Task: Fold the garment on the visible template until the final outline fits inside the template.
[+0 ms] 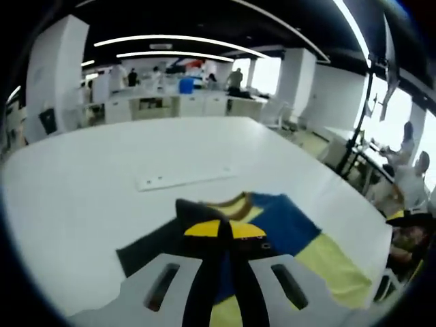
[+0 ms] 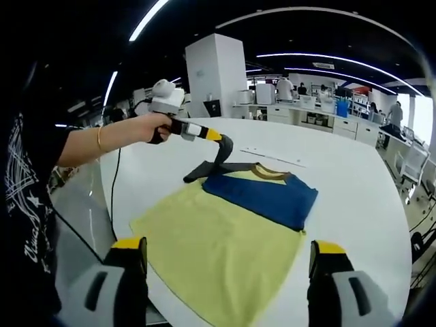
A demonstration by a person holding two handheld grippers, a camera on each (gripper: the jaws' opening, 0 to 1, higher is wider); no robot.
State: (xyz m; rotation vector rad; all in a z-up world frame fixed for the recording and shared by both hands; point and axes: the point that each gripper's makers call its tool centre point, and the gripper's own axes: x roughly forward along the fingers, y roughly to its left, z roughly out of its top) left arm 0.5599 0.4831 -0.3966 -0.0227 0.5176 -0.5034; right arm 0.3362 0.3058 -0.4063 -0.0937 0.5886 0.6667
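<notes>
A T-shirt lies on the white table (image 2: 354, 184), with a yellow body (image 2: 218, 252), a brown collar (image 2: 270, 172) and a blue sleeve (image 2: 266, 192) folded across the chest. My left gripper (image 2: 223, 146), held in a hand, is shut on the dark sleeve (image 2: 204, 170) and lifts it into a peak. In the left gripper view its jaws (image 1: 225, 230) meet on that dark cloth (image 1: 153, 245), with the blue (image 1: 286, 221) and yellow (image 1: 334, 262) parts beyond. My right gripper (image 2: 228, 251) stands open over the shirt's near hem, holding nothing.
A thin white strip (image 2: 272, 155) lies flat on the table behind the collar, also seen as the strip (image 1: 184, 179). The person's arm (image 2: 102, 143) reaches in from the left. Desks, pillars and people (image 1: 409, 170) stand beyond the table's edges.
</notes>
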